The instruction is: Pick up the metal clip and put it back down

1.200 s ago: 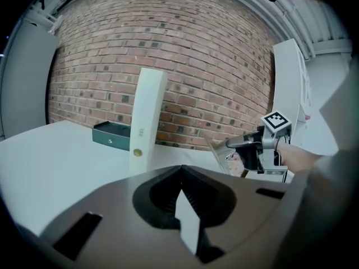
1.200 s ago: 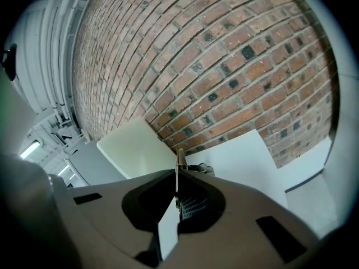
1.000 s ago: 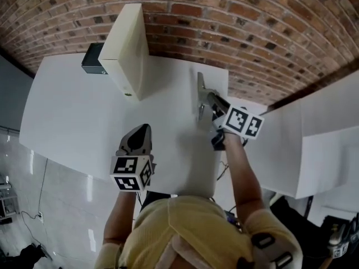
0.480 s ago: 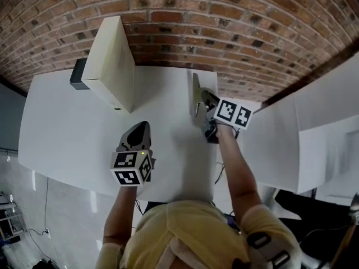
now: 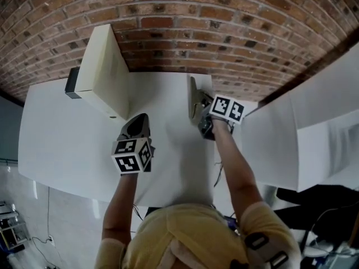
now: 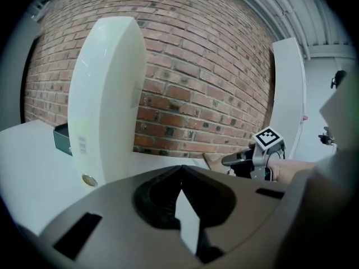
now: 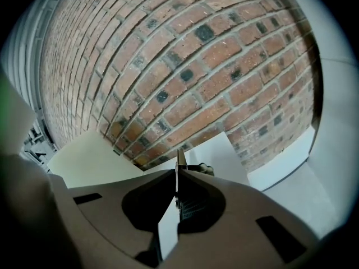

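Right gripper [image 5: 201, 104] clamping clip [image 5: 193, 96] edge-on between shut jaws, holding it at table's [image 5: 73, 128] far edge by wall [image 5: 224, 27]. Left gripper [image 5: 137, 126] hovering closed, empty. Pick-up seemingly done; putting clip back down remaining.

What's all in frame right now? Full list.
clip: 1, grey metal, in the right gripper's jaws, table's far right
box: 1, cream, upright, table's far left
black box: 1, behind the cream box
table: 1, white
wall: 1, red-brown brick, behind the table
board: 1, white, right of the table
left gripper: shut, empty, over the table's middle
right gripper: shut on the clip
arms: 2, bare
shirt: 1, yellow
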`<move>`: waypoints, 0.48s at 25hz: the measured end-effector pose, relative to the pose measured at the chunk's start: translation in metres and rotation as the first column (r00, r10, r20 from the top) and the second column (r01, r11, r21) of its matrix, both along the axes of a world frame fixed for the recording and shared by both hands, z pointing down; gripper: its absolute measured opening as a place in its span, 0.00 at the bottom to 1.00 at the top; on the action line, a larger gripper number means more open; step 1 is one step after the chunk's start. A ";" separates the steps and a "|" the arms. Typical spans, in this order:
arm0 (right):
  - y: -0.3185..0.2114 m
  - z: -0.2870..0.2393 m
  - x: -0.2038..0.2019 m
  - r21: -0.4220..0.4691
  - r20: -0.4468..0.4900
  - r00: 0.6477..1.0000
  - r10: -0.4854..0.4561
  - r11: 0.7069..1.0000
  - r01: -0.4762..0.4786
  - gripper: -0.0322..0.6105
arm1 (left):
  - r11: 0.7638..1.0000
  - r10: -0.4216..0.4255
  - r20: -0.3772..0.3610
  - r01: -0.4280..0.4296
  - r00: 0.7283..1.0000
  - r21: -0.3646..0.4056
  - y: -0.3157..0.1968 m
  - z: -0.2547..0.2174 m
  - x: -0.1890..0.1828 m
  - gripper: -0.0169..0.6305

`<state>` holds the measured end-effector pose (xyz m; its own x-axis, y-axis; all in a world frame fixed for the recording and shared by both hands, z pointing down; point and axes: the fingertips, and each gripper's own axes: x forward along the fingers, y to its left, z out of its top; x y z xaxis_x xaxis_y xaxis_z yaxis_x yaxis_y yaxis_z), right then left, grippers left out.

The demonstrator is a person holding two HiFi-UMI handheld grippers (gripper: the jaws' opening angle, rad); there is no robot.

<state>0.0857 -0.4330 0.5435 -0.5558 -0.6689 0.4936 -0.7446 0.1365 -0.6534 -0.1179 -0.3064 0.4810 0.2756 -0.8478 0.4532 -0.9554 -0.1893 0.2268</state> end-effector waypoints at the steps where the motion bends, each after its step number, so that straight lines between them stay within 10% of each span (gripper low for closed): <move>1: -0.002 0.003 0.001 -0.007 0.006 1.000 0.005 1.000 -0.005 0.06 | 1.000 -0.003 -0.008 0.003 1.000 -0.003 -0.004 0.001 0.000 0.03; 12: -0.010 0.028 -0.001 -0.111 0.133 0.989 0.063 0.993 -0.048 0.06 | 0.999 0.030 -0.030 -0.030 0.999 -0.020 -0.047 0.008 0.024 0.03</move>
